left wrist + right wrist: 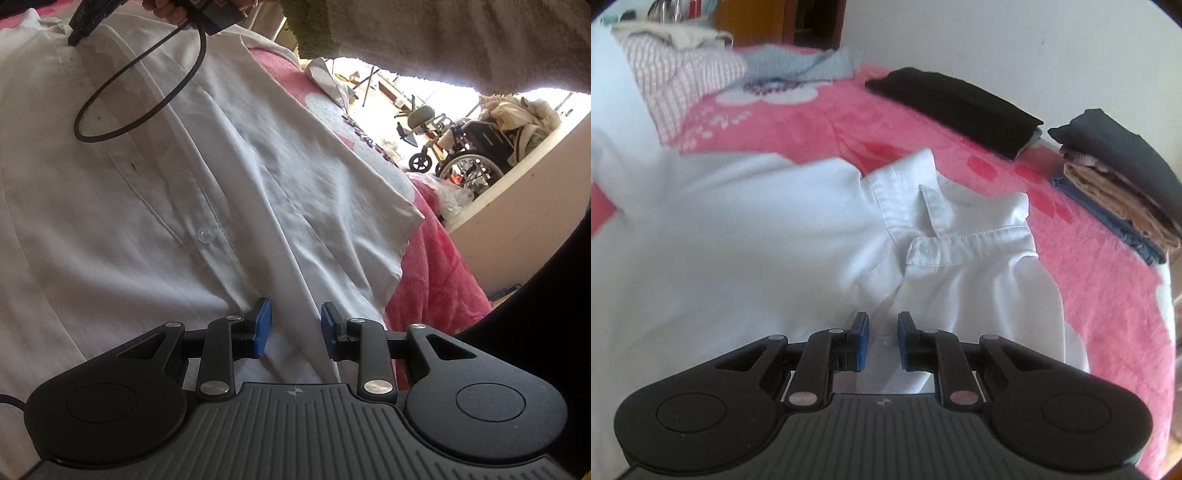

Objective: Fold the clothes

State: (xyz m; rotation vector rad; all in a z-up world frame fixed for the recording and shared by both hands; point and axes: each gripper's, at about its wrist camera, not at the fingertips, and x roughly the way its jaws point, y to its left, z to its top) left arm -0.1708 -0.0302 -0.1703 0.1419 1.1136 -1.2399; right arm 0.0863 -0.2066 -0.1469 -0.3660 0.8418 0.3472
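A white button-up shirt lies face up on a pink blanket. My left gripper hovers over the shirt's lower front by the placket, its blue pads apart with only flat cloth under the gap. In the right wrist view the shirt's collar and top button sit just ahead of my right gripper. Its jaws stand a little apart over the placket, and nothing is pinched. The left wrist view also shows the right gripper at the collar, held by a hand, with a black cable looping down.
On the blanket beyond the collar lie a folded black garment and a stack of folded clothes. A striped cloth and a light blue garment lie far left. A wheelchair stands past the bed edge.
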